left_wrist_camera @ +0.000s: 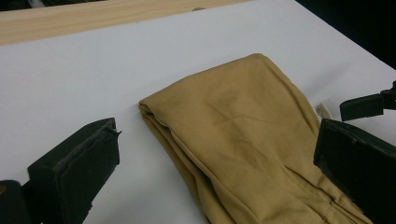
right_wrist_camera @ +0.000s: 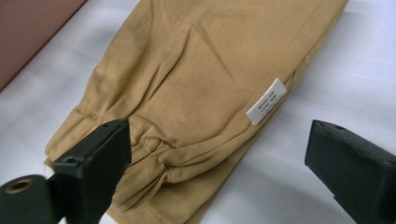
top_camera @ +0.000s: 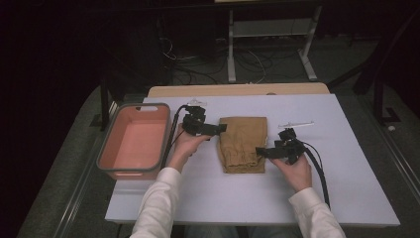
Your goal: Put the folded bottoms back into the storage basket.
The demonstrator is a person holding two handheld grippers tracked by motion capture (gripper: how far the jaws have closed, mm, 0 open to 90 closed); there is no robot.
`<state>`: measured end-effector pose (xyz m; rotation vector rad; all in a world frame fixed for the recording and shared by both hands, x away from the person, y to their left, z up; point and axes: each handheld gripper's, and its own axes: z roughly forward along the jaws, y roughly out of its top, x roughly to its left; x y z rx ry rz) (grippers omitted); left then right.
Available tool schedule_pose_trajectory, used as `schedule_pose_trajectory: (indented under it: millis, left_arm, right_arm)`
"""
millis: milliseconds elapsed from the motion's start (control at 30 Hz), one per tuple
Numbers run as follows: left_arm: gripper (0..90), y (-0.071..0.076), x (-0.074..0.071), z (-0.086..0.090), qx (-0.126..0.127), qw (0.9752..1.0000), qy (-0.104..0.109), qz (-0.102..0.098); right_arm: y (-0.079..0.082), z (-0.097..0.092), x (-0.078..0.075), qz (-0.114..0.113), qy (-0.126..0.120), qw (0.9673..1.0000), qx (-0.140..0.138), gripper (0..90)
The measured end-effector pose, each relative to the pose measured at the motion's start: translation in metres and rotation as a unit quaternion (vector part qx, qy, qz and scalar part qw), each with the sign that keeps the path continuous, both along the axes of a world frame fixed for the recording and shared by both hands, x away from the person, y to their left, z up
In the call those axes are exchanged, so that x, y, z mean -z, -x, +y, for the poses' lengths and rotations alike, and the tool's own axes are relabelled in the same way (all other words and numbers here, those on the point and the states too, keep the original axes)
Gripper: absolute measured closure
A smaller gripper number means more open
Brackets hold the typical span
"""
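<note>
Folded tan garment [top_camera: 242, 144] lies flat mid-table on the white tabletop [top_camera: 346, 163]. Left gripper [top_camera: 221, 128] at its 10 o'clock edge, jaws spread, nothing held. Right gripper [top_camera: 261, 151] at its 4 o'clock edge – also released, jaws straddling the gathered hem beside a white label [right_wrist_camera: 266, 101]. Pink bin [top_camera: 133, 141] at 9 o'clock – apart.

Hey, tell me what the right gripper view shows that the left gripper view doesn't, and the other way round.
Right gripper view alone: a white care label at the edge of the folded tan garment, its gathered, bunched end nearest the camera, and a pinkish-brown surface at the upper left corner, probably the basket.

Left gripper view alone: the wooden table edge beyond the white mat, and the other gripper's jaw tip coming in from the right.

Both: the same garment lying flat on the mat, seen between two open black jaws, with neither gripper closed on the cloth.
</note>
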<state>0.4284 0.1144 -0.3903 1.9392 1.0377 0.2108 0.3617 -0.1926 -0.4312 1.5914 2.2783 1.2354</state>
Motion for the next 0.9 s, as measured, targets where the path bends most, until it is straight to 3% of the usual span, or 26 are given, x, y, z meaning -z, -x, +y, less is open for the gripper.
schedule_pose_trajectory:
  millis: [367,567,900]
  left_arm:
    - [0.2,-0.013,0.018,-0.001,-0.015,0.9996,0.011,0.021]
    - [0.6,-0.019,0.029,-0.001,-0.021,0.9991,0.012,0.034]
    - [8.7,-0.022,0.047,-0.006,-0.022,0.9984,0.016,0.049]
  right_arm:
    - [-0.004,0.001,0.006,0.026,-0.007,0.9994,0.02,15.6]
    - [-0.004,0.003,0.008,0.036,-0.008,0.9989,0.031,25.9]
    - [-0.005,0.007,0.012,0.048,0.0,0.9979,0.044,42.2]
